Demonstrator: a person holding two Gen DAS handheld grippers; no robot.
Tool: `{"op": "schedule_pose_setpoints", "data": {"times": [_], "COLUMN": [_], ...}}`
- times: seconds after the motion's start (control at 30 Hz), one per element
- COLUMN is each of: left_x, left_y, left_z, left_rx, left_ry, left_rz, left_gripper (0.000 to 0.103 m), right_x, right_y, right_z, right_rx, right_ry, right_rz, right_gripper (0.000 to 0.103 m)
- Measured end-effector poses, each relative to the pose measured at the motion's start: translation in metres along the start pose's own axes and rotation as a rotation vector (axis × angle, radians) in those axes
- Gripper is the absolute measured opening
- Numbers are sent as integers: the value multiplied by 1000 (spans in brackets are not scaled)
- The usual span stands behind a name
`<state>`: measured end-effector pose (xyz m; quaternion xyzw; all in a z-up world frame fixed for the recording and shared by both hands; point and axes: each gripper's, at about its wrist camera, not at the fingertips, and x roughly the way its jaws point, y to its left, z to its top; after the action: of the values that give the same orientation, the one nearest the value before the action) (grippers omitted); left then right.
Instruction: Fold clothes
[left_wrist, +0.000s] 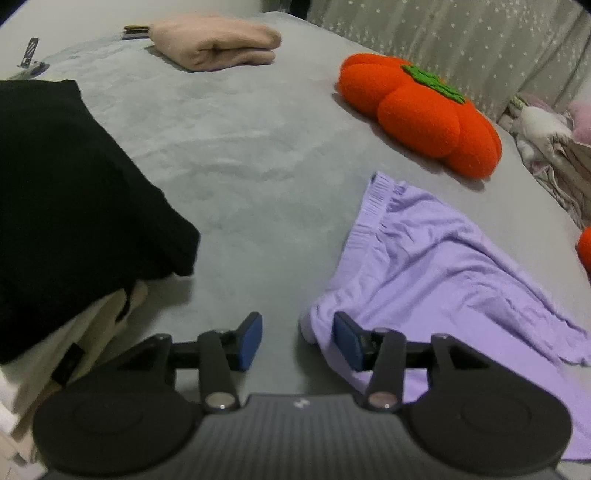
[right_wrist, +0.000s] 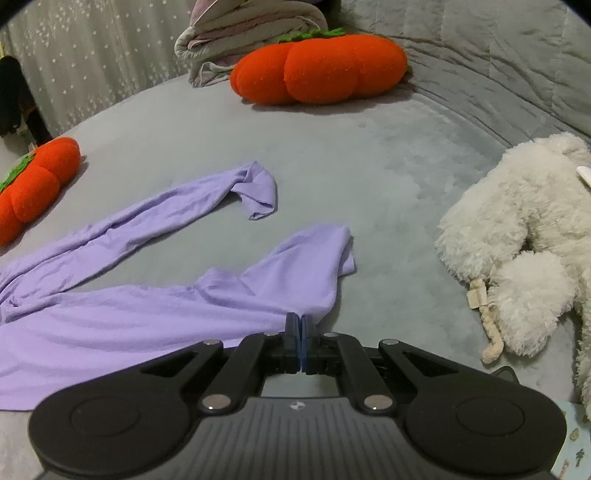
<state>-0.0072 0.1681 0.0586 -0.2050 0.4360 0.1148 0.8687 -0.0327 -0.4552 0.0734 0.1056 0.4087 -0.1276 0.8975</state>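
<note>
The lilac trousers (right_wrist: 155, 295) lay spread on the grey bed (right_wrist: 388, 177), the two legs splayed apart with their cuffs pointing away from the right wrist camera. The right tongs (right_wrist: 300, 326) were closed tight, pads together, pinching the edge of the nearer leg close to its cuff; the cloth rose in a small peak where it met the pads. The farther leg (right_wrist: 207, 199) ran off on its own, its cuff curled over and well apart from the tongs.

At the other end, the left tongs (left_wrist: 298, 339) stood wide open and held nothing. The waist end of the trousers (left_wrist: 424, 258) lay just to the right of them: the right pad (left_wrist: 347, 341) sat over the corner of the fabric, while the left pad (left_wrist: 251, 341) hung over bare bedding. Whether that right pad touched the cloth could not be told.

A black garment (left_wrist: 66, 206) lay heaped to the left of the left tongs, a folded pink garment (left_wrist: 218, 42) far off, and an orange pumpkin cushion (left_wrist: 424, 110) beyond the waistband. A white plush toy (right_wrist: 517, 240) lay to the right of the right tongs.
</note>
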Motion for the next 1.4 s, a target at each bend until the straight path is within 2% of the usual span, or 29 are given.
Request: {"op": "schedule_pose_setpoints", "data": {"times": [0.13,0.2,0.3,0.37,0.47,0.63,0.77,0.83,0.87,1.0,1.07,1.23,1.4], "left_x": [2,1,-6,-7,1,16,21,22,22,20,14,-6,-1], "left_y": [1,6,20,23,19,10,6,4,3,2,5,11,3], "left_z": [1,4,9,10,5,-4,-5,-5,-6,-6,-4,3,-1], "left_rx": [-16,-69,-183,-199,-204,-247,-262,-256,-252,-234,-230,-150,-47], "left_ry": [15,13,-3,-8,41,111,109,103,99,64,38,-40,-42], "left_rz": [-15,-43,-122,-130,-111,-148,-144,-140,-135,-91,-56,74,167], "left_gripper": [44,43,41,41,41,28,28,28,27,13,10,9,9], "right_x": [2,2,3,4,6,6,5,5,5,5,5,8,8], "right_y": [-1,-3,-5,-5,1,8,1,1,1,-1,2,1,-2], "right_z": [0,1,2,2,2,2,4,5,5,6,6,5,5], "right_rx": [0,5,0,-6,-34,-66,-37,-50,-64,-44,-47,-42,-31], "right_ry": [-1,-5,-10,-8,-10,-24,-38,-58,-64,-54,-52,-41,-34], "right_rz": [-20,-33,-68,-75,-84,-97,-121,-196,-222,-159,-148,-138,-133], "right_gripper": [3,3,3,3,3,3,2,2,2,2,2,2,2]}}
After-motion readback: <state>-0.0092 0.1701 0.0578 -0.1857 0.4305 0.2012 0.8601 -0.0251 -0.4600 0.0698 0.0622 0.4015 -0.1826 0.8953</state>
